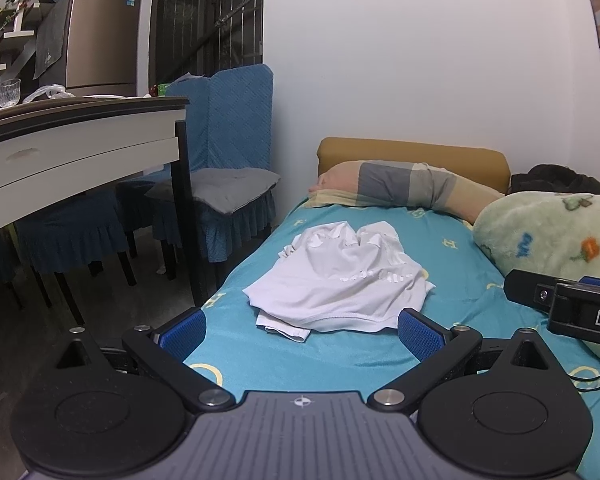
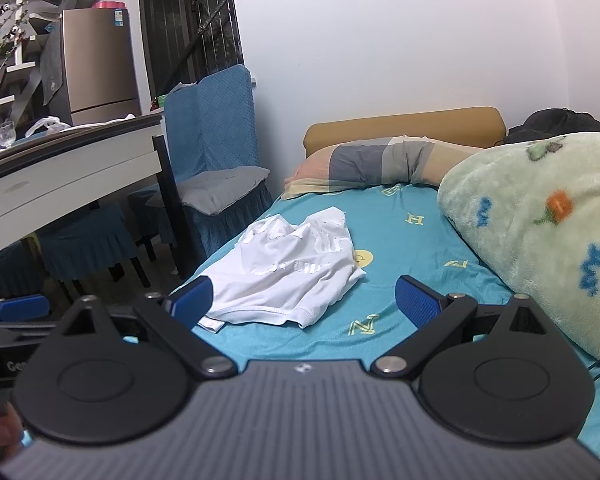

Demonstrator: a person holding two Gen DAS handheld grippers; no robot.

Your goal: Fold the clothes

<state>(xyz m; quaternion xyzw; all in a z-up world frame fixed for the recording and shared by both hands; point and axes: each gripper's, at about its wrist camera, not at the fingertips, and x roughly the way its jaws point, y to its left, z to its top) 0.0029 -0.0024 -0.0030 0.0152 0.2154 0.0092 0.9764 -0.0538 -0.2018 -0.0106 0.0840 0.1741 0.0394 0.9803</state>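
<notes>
A crumpled white garment [image 1: 340,280] lies in a loose heap on the teal bedsheet [image 1: 440,240]; it also shows in the right wrist view as the white garment [image 2: 288,268]. My left gripper [image 1: 300,332] hovers just in front of its near hem, wide open, nothing between its blue pads. My right gripper [image 2: 304,298] is open too, low over the sheet, with its left pad at the garment's near left edge. The right gripper's body [image 1: 572,308] shows at the right edge of the left wrist view.
A light green fleece blanket [image 2: 540,224] is piled along the right side of the bed. A patchwork pillow [image 1: 400,188] lies against the brown headboard [image 1: 412,152]. Left of the bed stand a white table [image 1: 80,152] and blue-covered chairs [image 1: 228,152].
</notes>
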